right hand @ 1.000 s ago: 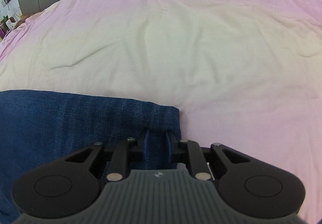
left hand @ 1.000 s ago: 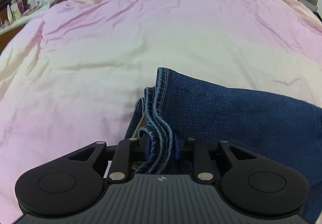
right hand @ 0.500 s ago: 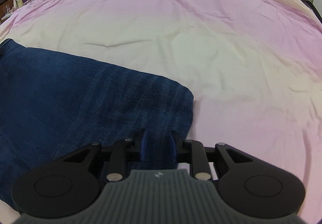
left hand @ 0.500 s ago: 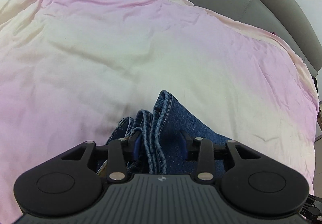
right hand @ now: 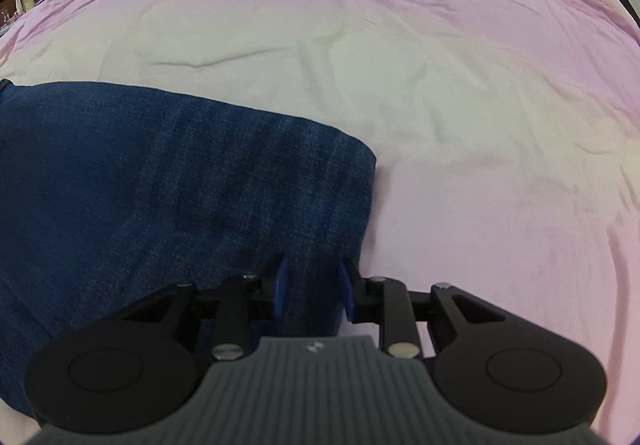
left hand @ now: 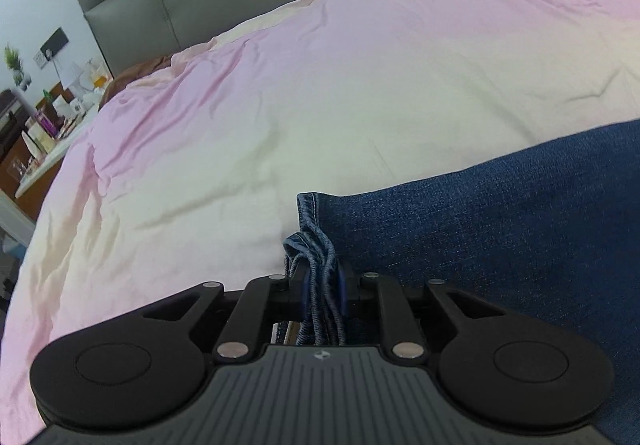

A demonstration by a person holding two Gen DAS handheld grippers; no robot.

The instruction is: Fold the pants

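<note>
Mid-fold, I judge: pants [left hand: 500,237] lie doubled on the bed [left hand: 320,85], dark denim stretching from my left gripper [left hand: 322,285] across to my right gripper [right hand: 314,285]. Left fingers [left hand: 303,285] narrow and closing, bunched hem layers stacked between them and pinched, the rest of the denim running off to their right. Right fingers [right hand: 281,285] a bit wider, opening; the folded edge sits between the pads, whether they press it I cannot tell. Bare pink sheet ahead of both sets of fingers. Next move, my guess: secure both corners, lift together, carry one end over the other, keep the edges aligned so the hem stack doesn't slip.
</note>
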